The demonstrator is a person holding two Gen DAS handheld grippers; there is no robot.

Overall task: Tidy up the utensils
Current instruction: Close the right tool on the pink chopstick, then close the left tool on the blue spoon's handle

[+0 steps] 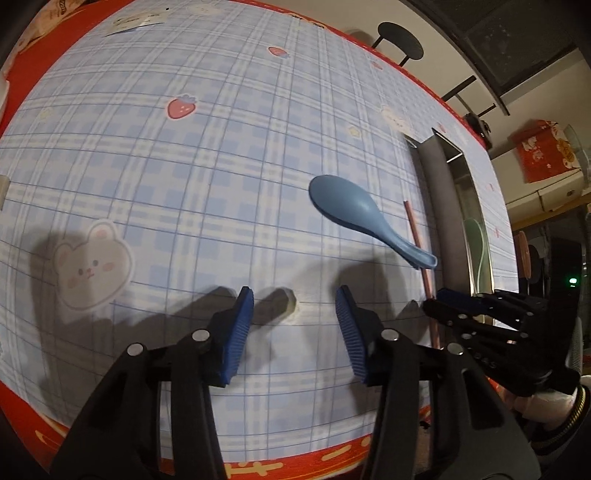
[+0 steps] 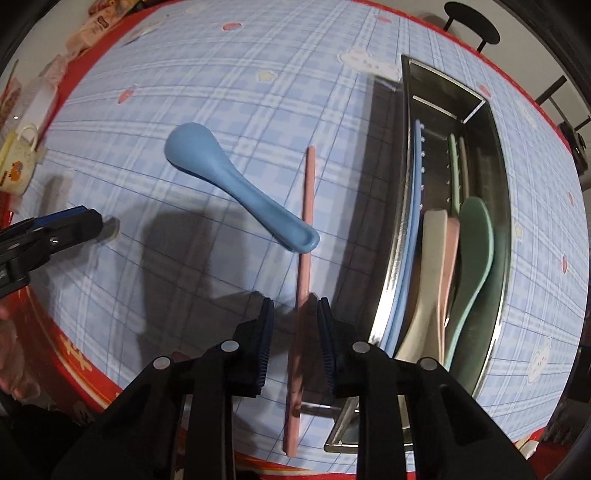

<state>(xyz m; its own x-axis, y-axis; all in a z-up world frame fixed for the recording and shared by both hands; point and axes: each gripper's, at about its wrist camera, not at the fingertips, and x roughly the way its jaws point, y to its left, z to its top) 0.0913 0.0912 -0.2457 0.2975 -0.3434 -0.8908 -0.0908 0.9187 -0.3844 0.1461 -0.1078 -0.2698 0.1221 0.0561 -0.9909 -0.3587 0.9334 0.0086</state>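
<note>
A blue spoon [image 2: 236,190] lies on the plaid tablecloth, its handle end resting over a pink chopstick [image 2: 304,236]. It also shows in the left wrist view [image 1: 364,216], as does the pink chopstick [image 1: 417,242]. My right gripper [image 2: 295,308] is open, its jaws on either side of the chopstick's near part, just above it. My left gripper [image 1: 294,297] is open and empty over bare cloth, short of the spoon. A steel utensil tray [image 2: 495,155] at the right holds a green spoon [image 2: 474,236], beige and pink spoons and several chopsticks.
A cup [image 2: 16,162] and snack packets [image 2: 96,26] stand at the table's far left edge. A black stool [image 1: 400,38] stands beyond the table. The red table border [image 1: 258,467] runs along the near edge.
</note>
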